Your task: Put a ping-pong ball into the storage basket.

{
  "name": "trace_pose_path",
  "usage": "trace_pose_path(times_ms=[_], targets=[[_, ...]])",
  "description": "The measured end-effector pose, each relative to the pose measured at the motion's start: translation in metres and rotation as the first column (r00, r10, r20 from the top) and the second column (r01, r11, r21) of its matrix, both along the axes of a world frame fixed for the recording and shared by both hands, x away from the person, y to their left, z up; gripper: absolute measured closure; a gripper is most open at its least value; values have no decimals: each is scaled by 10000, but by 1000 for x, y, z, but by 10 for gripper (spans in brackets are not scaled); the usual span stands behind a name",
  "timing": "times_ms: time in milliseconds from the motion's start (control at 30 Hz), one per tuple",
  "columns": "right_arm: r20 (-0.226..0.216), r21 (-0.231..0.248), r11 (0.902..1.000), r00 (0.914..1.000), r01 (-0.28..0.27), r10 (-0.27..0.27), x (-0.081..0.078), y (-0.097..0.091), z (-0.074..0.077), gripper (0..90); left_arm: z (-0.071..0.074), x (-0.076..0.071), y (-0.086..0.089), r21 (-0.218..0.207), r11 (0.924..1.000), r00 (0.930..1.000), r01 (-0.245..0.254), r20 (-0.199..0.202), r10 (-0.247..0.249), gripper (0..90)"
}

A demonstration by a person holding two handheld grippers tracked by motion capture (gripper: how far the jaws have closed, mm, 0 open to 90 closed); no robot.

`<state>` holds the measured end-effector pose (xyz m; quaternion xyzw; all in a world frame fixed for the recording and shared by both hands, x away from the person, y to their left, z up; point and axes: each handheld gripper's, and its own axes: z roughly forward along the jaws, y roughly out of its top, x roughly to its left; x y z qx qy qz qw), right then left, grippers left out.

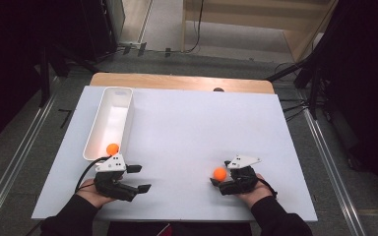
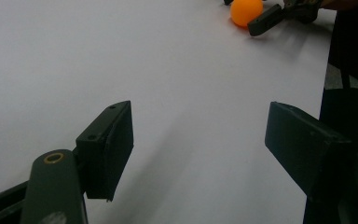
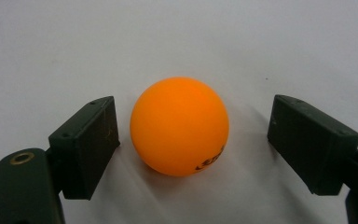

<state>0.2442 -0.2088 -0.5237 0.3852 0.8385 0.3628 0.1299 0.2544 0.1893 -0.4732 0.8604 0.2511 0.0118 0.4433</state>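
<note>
Two black jaws of my right gripper (image 3: 193, 140) are standing apart around a small glossy orange ball (image 3: 179, 126); I am seeing a gap on each side, narrower at the one jaw, so the pads are not pressing it. The ball is sitting on the white table sheet (image 1: 187, 128), near the front edge on my right. My left gripper (image 2: 198, 144) is hovering wide over bare sheet with nothing between its jaws, pointing toward the other hand. Beyond it, I am looking at a long white plastic tray (image 1: 127, 118) lying lengthwise along the left side, and a second orange ball (image 1: 112, 149) is resting in the tray's near end.
</note>
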Motion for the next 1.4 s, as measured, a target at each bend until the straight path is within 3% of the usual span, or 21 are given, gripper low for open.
trace_pose_path(times_ms=[300,533,1100,1400], targets=[[223,-162,9997,9996,156,-152,-2,0,0,262,0,0,0,32,10000,10000,-15,12,15,240],[381,20,9998,9991,-209,208,-3,-5,1,478,1,0,0,-5,10000,9999,-65,81,65,240],[222,414,9989,9995,-225,216,0,-9,2,481,0,0,0,148,9999,10000,-68,36,67,240],[51,1037,9946,10000,15,-20,3,-11,14,481,-1,1,-1,177,9998,10000,-21,47,20,240]])
